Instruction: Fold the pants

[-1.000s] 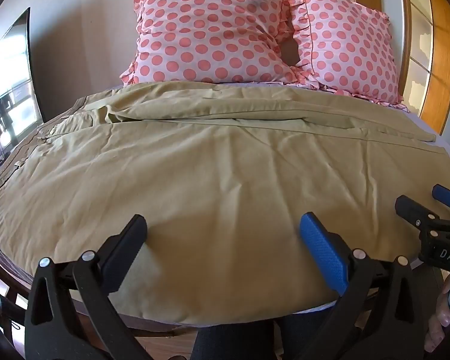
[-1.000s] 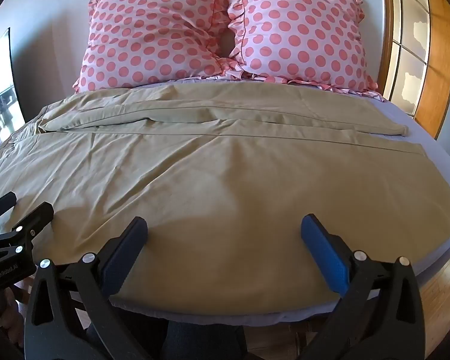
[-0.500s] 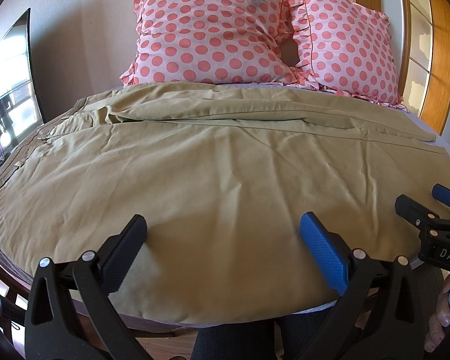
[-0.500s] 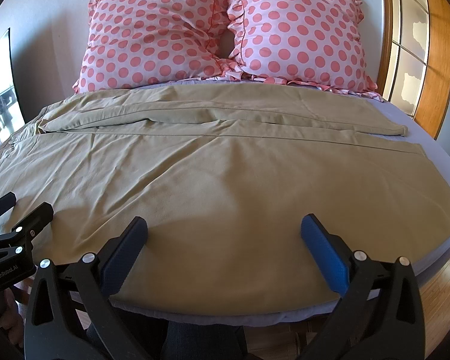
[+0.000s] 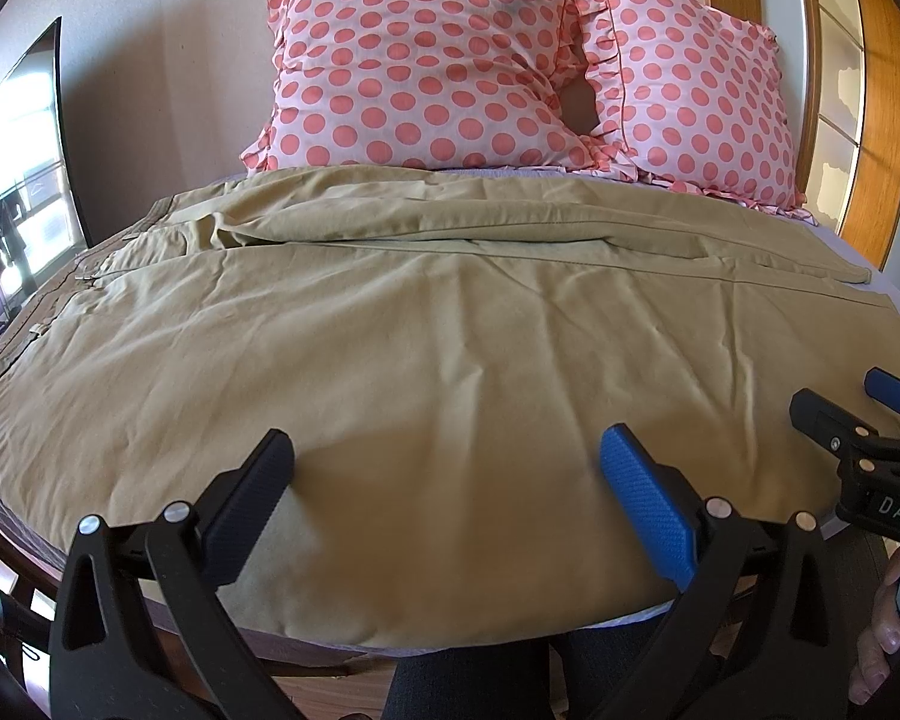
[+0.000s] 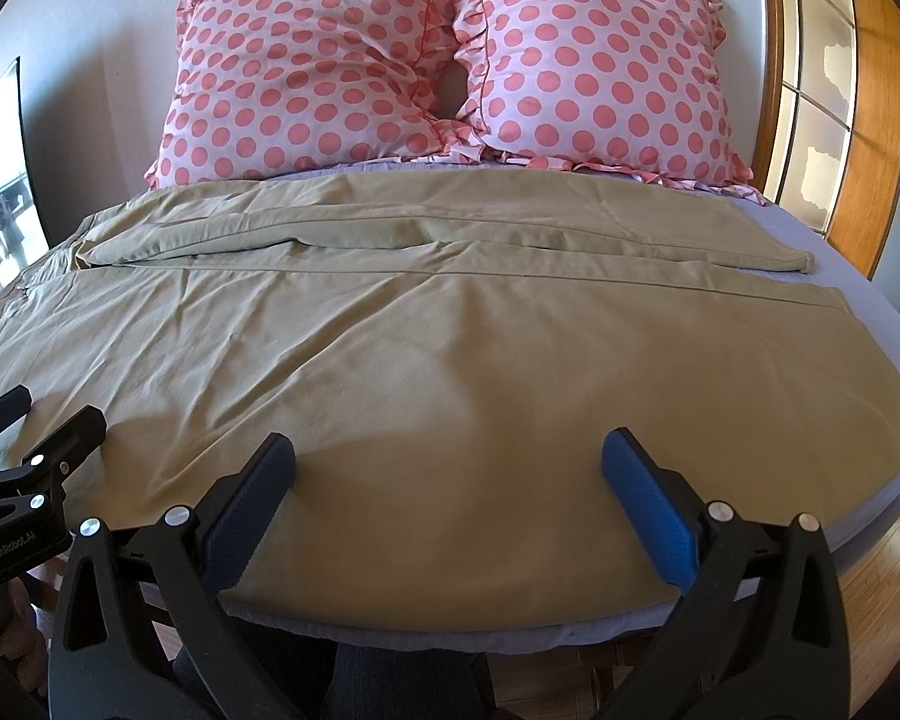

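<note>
Across the bed (image 6: 870, 480), the pants (image 5: 426, 348) are lying flat toward 12 o'clock; the left claw (image 5: 444, 480) and right claw (image 6: 447, 474) are hovering wide, gripping nothing. Pinching 1 layer, probably, risks a skewed fold.

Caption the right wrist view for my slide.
Open right gripper poised over khaki pants spread flat below two polka-dot pillows.

The left gripper (image 5: 447, 489) and the right gripper (image 6: 448, 489) look alike: black triangular frames with silver screws behind the jaws, one black pad, one textured blue.
</note>
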The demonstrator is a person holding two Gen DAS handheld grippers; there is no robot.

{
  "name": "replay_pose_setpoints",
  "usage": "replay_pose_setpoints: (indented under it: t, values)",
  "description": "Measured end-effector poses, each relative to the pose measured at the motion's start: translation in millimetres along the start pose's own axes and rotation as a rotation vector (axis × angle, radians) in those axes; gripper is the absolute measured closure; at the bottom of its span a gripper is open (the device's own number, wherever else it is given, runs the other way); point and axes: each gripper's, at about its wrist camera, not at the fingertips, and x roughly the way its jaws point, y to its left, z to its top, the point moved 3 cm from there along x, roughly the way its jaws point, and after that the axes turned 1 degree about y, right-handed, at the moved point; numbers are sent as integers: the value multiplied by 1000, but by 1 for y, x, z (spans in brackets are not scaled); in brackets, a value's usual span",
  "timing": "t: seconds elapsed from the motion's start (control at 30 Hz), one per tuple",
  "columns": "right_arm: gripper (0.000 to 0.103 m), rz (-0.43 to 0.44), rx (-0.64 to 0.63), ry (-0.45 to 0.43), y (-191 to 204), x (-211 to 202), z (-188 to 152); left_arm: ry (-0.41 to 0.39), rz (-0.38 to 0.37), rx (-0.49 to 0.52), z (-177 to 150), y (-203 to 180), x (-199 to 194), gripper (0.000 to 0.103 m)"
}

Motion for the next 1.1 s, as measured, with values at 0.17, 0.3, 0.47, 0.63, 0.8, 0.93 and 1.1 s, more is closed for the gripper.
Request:
replay_pose_setpoints:
  t: [0.17,0.3,0.47,0.63,0.8,0.93,1.1]
  values:
    - [1,0,0,-1,0,0,0,-1,0,0,0,0,0,2]
    - [1,0,0,-2,0,0,0,-1,0,0,0,0,0,2]
    - [1,0,0,-3,0,0,0,-3,0,1,0,0,0,2]
    - [1,0,0,-3,0,-1,0,-3,1,1,0,0,0,2]
    - [1,0,0,-5,0,-1,0,-4,1,1,0,0,0,2]
    - [1,-1,1,-8,1,-1,-1,-4,1,1,0,0,0,2]
    - [1,-1,3,-11,-1,-2,-1,-5,1,1,0,0,0,2]
